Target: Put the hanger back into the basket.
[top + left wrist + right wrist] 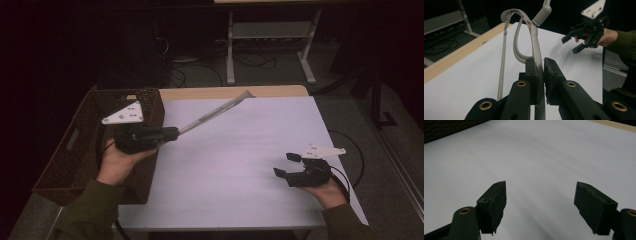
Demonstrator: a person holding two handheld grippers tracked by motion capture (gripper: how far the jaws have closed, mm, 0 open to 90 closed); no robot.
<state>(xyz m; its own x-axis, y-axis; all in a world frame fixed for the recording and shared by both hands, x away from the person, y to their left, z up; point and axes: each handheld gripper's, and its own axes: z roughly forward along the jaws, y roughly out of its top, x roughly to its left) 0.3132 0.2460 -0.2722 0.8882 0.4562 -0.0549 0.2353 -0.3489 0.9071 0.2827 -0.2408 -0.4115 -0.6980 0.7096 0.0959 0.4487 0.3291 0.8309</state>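
One grey strap (pixel 534 42), pinched between the left gripper (pixel 172 133)'s fingers (pixel 532 72), lifted over the surface (pixel 240 150)'s far left beside one basket (pixel 85 135). Right gripper (pixel 285 165) near right, fingers (pixel 494 200) spread, empty. Strap's far end cut off.

The left hand-held gripper (pixel 172 133), beside the brown wicker basket (pixel 75 145), is clamped on a long grey utensil (pixel 215 113) that slants up over the white worktop (pixel 240 150). The right hand-held gripper (pixel 286 165) hovers with its jaws apart near the worktop's right edge.
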